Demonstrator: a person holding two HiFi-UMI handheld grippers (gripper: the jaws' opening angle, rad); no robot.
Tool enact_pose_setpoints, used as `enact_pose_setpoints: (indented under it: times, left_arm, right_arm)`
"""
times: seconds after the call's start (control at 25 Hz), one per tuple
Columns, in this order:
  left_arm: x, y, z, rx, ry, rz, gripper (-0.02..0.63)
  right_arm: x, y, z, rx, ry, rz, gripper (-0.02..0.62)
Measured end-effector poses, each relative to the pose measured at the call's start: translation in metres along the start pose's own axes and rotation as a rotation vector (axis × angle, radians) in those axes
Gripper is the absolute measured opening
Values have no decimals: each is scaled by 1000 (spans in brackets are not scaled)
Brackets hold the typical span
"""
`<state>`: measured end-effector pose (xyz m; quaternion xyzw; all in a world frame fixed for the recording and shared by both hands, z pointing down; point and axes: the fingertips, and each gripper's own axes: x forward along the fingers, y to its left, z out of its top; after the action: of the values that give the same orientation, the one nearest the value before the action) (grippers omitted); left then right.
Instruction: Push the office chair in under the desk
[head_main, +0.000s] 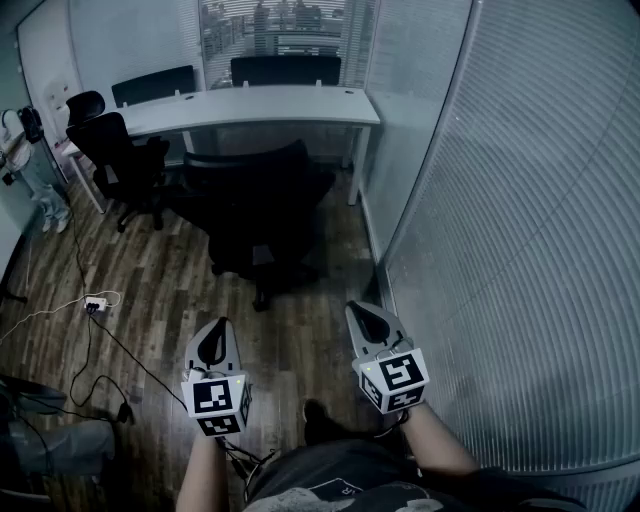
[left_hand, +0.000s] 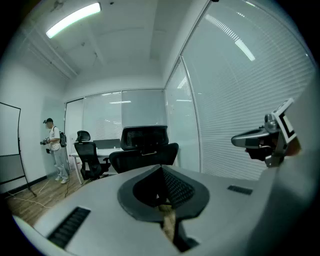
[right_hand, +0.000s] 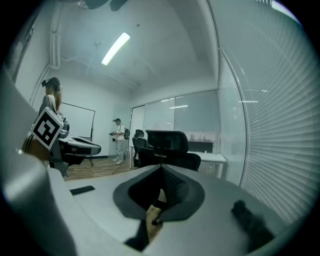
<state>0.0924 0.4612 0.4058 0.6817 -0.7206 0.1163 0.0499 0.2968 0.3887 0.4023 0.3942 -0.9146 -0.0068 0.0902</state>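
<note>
Straight ahead of us, on the wooden floor, stands the black office chair. Its backrest is turned our way and its wheeled base sits on the boards on our side of the desk. It is drawn out from the white desk, which runs across the far end of the room, and it stands before the desk's right half. From this angle we cannot tell whether its front edge reaches under the desktop.

We hold both grippers low in front of our body, well apart from the chair and aimed toward it. The left gripper has its jaws pressed together with nothing between them; its own view looks past the closed tips at the chair's back. The right gripper is likewise closed on nothing, and its view shows the same chair beyond the meeting tips. The two grippers sit side by side with a gap between them.

Left of the task chair stands a second black chair, also out from the desk. Two more chair backs show behind the desk, against the window. A glass wall with blinds runs along our right. On the floor to the left lie a white power strip and trailing cables. A person stands at the left edge of the room.
</note>
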Motion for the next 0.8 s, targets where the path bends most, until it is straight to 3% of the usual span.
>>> enact_pose_setpoints:
  times: [0.48,0.64,0.8]
  left_arm:
    - [-11,-9,-5,21,9,4,12]
    - [-16,-14,-7,37,5,-3,14]
    - [-11,-18,-10,102,5,-5,14]
  right_arm:
    - [-15,12,-5,14,4,22,21]
    - [-24,11,-9,61,2,12,21]
    - [-28,4,-13,98,-8,-9,21]
